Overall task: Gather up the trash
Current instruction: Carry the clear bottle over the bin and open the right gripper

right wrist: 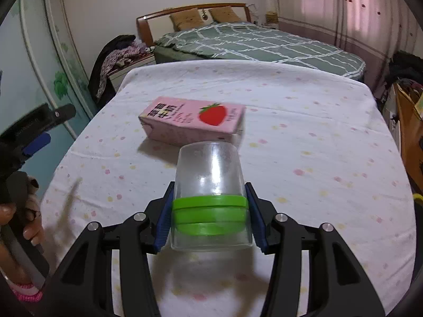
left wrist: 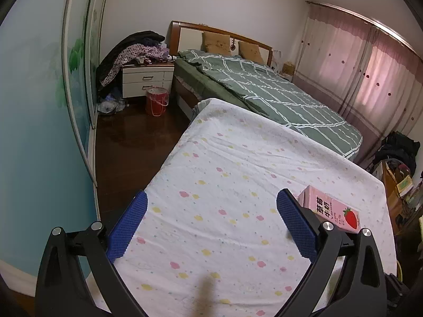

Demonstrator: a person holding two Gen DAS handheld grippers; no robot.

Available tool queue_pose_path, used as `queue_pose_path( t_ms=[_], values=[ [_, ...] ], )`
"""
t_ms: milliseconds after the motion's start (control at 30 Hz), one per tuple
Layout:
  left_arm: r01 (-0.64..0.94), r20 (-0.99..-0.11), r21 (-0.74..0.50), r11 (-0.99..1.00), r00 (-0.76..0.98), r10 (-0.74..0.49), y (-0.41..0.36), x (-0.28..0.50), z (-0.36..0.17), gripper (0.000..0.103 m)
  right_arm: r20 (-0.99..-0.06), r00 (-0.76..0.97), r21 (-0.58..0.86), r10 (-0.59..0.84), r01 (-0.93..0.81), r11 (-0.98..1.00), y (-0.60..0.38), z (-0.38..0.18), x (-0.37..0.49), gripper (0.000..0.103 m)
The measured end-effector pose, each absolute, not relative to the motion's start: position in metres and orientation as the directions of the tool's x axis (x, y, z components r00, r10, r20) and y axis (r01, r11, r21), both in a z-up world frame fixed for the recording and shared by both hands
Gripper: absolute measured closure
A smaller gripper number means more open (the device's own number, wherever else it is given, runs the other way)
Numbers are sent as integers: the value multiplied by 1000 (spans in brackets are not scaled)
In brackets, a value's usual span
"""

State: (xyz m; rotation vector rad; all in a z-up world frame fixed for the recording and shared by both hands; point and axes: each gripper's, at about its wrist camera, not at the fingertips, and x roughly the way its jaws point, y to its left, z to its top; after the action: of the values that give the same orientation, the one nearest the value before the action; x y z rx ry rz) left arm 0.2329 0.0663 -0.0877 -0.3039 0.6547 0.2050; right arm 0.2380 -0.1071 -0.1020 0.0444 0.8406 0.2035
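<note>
From the left wrist, the left gripper [left wrist: 211,206] angled down over the flowered sheet [left wrist: 224,158], its two blue pads [left wrist: 127,224] spread wide apart with only cloth between them. One pink strawberry milk carton [left wrist: 330,212] lay flat just outside the right-hand pad.

From the right wrist, the right gripper [right wrist: 210,211] tilted downward, its two pads clamped on either side of one clear plastic cup [right wrist: 210,174] at its green band [right wrist: 210,211], the cup's base pointing away. The single carton [right wrist: 193,121] lay on the sheet just beyond the cup. At the left edge a hand [right wrist: 15,222] gripped the other gripper's handle.
</note>
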Motion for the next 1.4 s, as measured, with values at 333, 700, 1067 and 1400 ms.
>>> queue_pose_path(
  t_ms=[333,700,1067,1400],
  values=[
    [-275,-631,-193,942,770,95,60,235,-90,6,-696,717,118,17,91,989,-205,-87,211,55],
    [-271,-638,-172,947,763,103,55,238,-92,6,-681,691,128,-244,440,889,-333,-94,183,55],
    [-264,-644,-166,950,759,99,53,239,-94,6,-725,596,197,-345,660,725,-416,-120,162,55],
    [-252,-645,-166,953,759,89,51,239,-95,6,-731,565,201,-384,715,669,-416,-121,155,44]
  ],
)
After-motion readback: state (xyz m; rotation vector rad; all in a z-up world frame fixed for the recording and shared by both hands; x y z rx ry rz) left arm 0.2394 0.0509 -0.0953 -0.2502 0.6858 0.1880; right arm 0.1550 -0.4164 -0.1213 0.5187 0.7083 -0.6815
